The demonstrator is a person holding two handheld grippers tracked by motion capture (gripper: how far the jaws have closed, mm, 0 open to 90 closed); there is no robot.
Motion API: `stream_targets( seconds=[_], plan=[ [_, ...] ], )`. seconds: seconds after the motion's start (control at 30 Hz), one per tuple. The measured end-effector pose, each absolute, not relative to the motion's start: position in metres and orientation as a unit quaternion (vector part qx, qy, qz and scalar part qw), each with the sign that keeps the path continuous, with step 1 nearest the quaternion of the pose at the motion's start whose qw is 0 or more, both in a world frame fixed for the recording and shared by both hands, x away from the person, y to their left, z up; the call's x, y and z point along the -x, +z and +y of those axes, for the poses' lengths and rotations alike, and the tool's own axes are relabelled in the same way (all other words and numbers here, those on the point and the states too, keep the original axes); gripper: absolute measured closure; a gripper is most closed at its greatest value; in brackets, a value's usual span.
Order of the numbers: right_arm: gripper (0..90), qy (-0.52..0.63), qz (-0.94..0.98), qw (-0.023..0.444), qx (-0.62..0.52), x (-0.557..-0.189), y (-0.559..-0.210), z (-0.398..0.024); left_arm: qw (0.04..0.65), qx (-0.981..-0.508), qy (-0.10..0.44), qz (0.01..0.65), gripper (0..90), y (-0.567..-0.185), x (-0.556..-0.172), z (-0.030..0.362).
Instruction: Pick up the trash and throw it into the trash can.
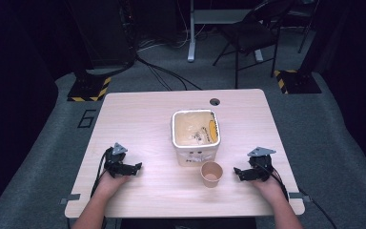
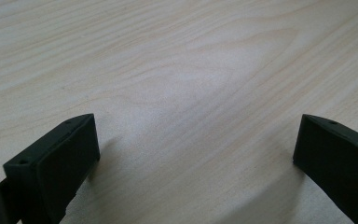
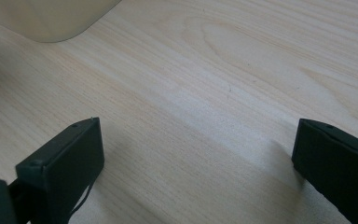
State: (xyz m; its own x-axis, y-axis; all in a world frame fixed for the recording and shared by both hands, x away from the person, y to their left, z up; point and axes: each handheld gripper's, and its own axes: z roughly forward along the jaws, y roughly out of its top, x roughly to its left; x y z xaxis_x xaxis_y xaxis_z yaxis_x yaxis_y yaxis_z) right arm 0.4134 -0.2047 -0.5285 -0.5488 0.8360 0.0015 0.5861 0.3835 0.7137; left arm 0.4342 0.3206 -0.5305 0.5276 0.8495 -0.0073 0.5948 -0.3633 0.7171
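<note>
We see the paper cup [image 1: 211,173] standing just in front of the square tub [image 1: 196,135], near the right gripper [image 1: 238,172], whose jaws gape empty; our left gripper [image 1: 137,167], likewise spread, rests well apart.

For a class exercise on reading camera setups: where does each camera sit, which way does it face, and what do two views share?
High view: above the person's side, facing forward and down on the pale wooden table, square cream plastic tub, small tan paper cup; both forearms show.
Left gripper view: on the left gripper, facing bare tabletop; open jaws show.
Right gripper view: on the right gripper, facing tabletop and the tub's corner; open jaws show.
Shared: the tub, in the high and right gripper views.
</note>
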Motion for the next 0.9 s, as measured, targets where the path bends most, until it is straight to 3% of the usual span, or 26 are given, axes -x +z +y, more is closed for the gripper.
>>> stream_targets(
  seconds=[0.63, 0.9],
  plan=[
    [23.9, 0.334, 0.822, 0.172, -0.429, -0.409, -0.52, -0.203, 0.34, -0.804, 0.186, 0.45, 0.2, -0.53, -0.433, 0.321],
    [26.4, 0.333, 0.822, 0.153, -0.436, -0.407, -0.515, -0.203, 0.34, -0.804, 0.186, 0.45, 0.2, -0.53, -0.433, 0.321]
  ],
)
